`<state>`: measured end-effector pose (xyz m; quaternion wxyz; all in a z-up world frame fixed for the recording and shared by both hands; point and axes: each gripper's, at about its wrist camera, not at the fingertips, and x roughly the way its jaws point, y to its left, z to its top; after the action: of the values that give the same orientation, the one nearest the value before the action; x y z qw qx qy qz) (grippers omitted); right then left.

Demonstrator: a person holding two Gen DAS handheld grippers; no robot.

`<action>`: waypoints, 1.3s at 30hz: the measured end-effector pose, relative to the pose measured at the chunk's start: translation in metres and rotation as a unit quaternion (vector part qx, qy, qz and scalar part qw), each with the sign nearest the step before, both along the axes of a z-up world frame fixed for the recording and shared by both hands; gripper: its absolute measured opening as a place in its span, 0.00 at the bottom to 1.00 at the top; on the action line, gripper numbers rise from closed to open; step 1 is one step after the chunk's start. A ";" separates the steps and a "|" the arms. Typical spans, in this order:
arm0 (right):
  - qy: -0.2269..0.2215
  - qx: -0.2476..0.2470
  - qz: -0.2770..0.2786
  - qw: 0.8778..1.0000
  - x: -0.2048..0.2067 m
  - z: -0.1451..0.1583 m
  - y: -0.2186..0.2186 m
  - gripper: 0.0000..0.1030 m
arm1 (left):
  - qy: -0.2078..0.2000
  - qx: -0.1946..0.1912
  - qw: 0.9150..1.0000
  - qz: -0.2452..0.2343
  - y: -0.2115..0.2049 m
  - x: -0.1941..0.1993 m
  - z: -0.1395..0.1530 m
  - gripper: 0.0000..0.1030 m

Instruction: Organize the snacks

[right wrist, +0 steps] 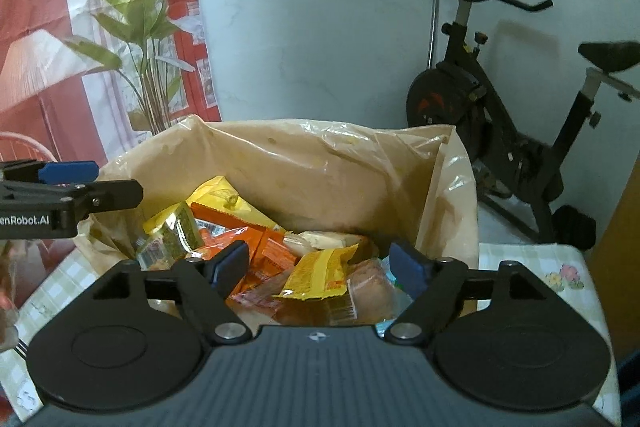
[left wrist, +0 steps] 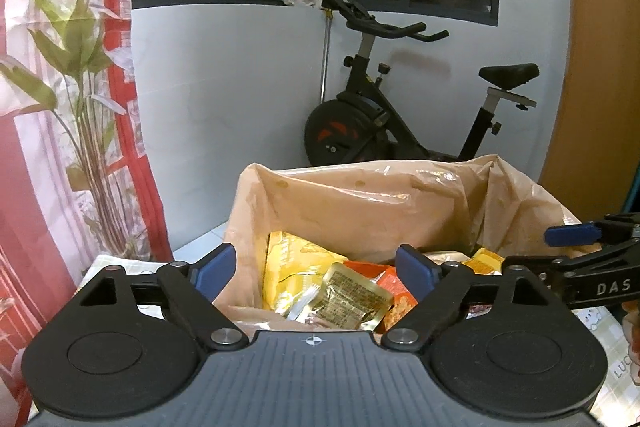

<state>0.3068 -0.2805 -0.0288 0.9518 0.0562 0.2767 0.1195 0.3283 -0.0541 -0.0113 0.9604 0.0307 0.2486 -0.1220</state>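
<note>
While both tongs, left [left wrist: 316, 273] and right [right wrist: 320, 265], stood apart and empty, snacks [right wrist: 280, 251] already filled the bag [right wrist: 320, 163].

"DAS" in white on right gripper [left wrist: 576, 247] arm, left wrist view | "enRobot.AI", cut off at frame edge, on left gripper [right wrist: 72, 183] arm, right wrist view | "LUC" partial on tablecloth [left wrist: 624, 367] | snack packet [left wrist: 352, 297] print illegible

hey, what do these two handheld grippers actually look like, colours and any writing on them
Both match: the left gripper and right gripper have matte black linkage arms, blue finger pads, silver pivot pins, round black discs either side, and a ribbed dark grey body with a small white crosshair mark. White lettering runs along their sides. No cables or sleeves show.
</note>
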 end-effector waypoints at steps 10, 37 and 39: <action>-0.004 -0.009 -0.008 1.000 -0.013 0.007 0.001 0.88 | -0.001 0.000 1.000 0.021 0.005 -0.013 0.009 0.91; -0.076 0.038 -0.063 0.994 -0.136 0.058 -0.013 1.00 | -0.090 0.017 0.991 0.093 0.015 -0.132 0.071 0.93; -0.080 0.034 -0.067 0.994 -0.144 0.062 -0.014 1.00 | -0.087 0.006 0.992 0.094 0.018 -0.136 0.073 0.93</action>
<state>0.1630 -0.2947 0.0328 0.9744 0.0974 0.1905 0.0689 0.1925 -0.0366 0.0615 0.9853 0.0230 0.1670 -0.0266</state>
